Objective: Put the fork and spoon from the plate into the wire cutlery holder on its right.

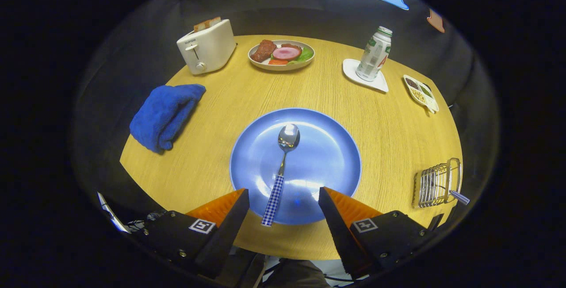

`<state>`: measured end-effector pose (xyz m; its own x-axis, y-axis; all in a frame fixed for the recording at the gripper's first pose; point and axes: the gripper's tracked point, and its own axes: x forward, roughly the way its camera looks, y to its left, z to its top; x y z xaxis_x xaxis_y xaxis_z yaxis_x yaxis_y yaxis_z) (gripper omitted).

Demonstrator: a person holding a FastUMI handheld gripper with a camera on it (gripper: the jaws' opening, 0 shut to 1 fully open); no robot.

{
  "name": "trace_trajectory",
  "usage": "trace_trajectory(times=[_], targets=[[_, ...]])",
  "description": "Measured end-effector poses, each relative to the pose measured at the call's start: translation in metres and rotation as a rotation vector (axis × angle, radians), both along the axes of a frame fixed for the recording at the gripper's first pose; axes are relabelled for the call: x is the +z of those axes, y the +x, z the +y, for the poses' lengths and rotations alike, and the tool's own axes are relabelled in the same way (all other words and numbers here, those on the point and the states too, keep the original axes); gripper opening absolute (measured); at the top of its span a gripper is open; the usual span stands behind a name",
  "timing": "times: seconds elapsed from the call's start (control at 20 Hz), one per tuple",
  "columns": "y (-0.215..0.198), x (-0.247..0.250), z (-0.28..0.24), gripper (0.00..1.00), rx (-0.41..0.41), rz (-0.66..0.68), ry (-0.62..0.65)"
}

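So the gripper [283, 199] is wide open with nothing in it, fingers spread over the near edge of the blue plate [327, 155], and the spoon [283, 168] lies on the plate with its checked handle pointing back between the fingers. The wire holder [435, 184] sits off to the right of the plate near the table [221, 102] edge, and a checked handle, looks like the fork [459, 197], already sticks out of it. Further back there's a blue towel [166, 113], toaster [207, 45], a food plate [281, 55], a bottle [374, 53] on a coaster and a snack tray [421, 93].

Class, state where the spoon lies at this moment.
In the gripper view the spoon lies on the blue plate, its checked handle pointing back between the open gripper's fingers.
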<state>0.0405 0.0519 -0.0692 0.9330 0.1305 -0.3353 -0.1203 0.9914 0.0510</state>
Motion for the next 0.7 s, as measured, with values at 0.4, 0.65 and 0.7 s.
trace_trajectory(times=[0.4,0.65,0.7], targets=[[0.020,-0.029,0.007,0.71,0.040,0.128,0.003],[0.023,-0.030,0.007,0.55,0.063,0.154,-0.029],[0.024,-0.031,0.007,0.55,0.069,0.161,-0.035]])
